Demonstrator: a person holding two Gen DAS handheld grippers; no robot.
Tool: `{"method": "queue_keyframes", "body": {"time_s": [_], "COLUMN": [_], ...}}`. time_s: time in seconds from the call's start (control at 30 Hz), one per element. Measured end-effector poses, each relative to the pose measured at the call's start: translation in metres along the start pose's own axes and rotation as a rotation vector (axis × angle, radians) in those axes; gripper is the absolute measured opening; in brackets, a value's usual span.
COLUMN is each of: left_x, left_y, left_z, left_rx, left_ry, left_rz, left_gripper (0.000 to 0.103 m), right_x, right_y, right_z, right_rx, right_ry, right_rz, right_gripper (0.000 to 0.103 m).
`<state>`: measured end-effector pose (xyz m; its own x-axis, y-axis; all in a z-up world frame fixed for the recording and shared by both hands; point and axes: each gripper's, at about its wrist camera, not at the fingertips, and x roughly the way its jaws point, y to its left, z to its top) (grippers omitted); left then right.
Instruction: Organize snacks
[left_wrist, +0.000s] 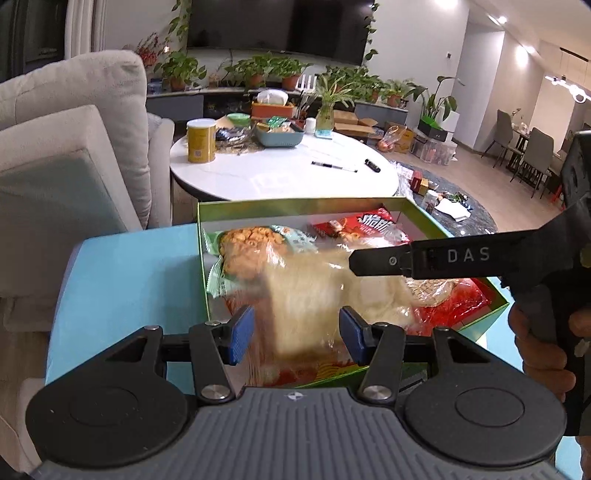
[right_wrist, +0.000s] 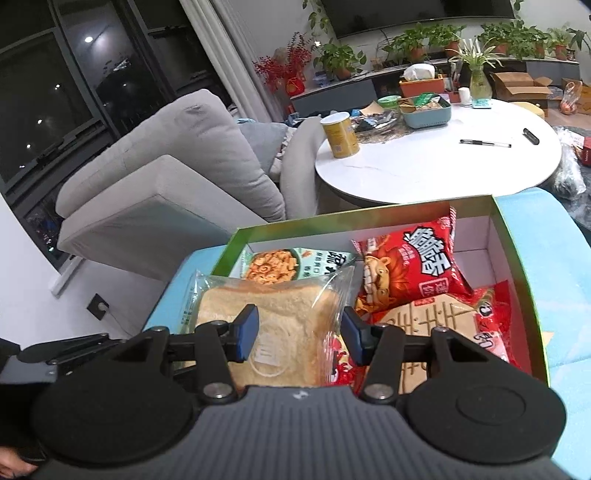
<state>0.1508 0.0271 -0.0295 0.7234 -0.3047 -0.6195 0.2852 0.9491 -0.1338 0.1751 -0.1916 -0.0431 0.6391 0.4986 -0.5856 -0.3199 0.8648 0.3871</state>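
A clear bag of sliced bread hangs low over the near left part of a green box. My left gripper is shut on one end of the bag. My right gripper is shut on the bag as well, and one of its fingers reaches in from the right in the left wrist view. In the box lie a green snack packet, a red packet and a red-and-beige packet. The bread hides part of them.
The box sits on a light blue surface. Beyond it is a round white table with a yellow can, a tray of snacks and pens. A grey sofa stands to the left. A hand grips the right tool.
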Motion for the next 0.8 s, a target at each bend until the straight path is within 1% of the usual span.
{"method": "queue_keyframes", "body": {"time_s": [0.07,0.17,0.3,0.4,0.47,0.5,0.57,0.63,0.7,0.8], "left_x": [-0.004,-0.009,-0.015,-0.022,-0.029,-0.031,-0.039,-0.047,-0.055,-0.067], "left_y": [-0.001,-0.001,-0.001,-0.005,-0.009,-0.012,-0.017,-0.022,-0.026,-0.033], "left_z": [0.001,0.002,0.004,0.003,0.002,0.002,0.001,0.001,0.001,0.001], "left_rx": [0.0,0.009,0.007,0.017,0.029,0.034,0.046,0.051,0.054,0.061], "left_ry": [-0.009,-0.024,-0.037,-0.053,-0.069,-0.076,-0.096,-0.114,-0.132,-0.156], "left_rz": [-0.001,0.009,0.023,0.037,0.049,0.057,0.072,0.079,0.082,0.102], "left_gripper": [0.048,0.049,0.052,0.06,0.072,0.074,0.081,0.087,0.088,0.093], "right_x": [-0.001,-0.008,-0.021,-0.035,-0.046,-0.052,-0.064,-0.079,-0.096,-0.12], "right_y": [-0.001,-0.002,-0.005,0.001,0.006,0.008,0.011,0.013,0.016,0.02], "right_z": [0.0,0.001,0.003,0.003,0.0,-0.002,-0.006,-0.012,-0.017,-0.02], "right_rx": [0.004,0.002,0.021,-0.012,-0.043,-0.057,-0.083,-0.085,-0.09,-0.104], "right_ry": [-0.008,-0.054,-0.088,-0.128,-0.17,-0.188,-0.239,-0.311,-0.355,-0.402], "right_rz": [-0.006,-0.066,-0.052,-0.088,-0.122,-0.137,-0.144,-0.146,-0.133,-0.124], "right_gripper": [0.066,0.066,0.066,0.066,0.066,0.066,0.067,0.068,0.069,0.069]}}
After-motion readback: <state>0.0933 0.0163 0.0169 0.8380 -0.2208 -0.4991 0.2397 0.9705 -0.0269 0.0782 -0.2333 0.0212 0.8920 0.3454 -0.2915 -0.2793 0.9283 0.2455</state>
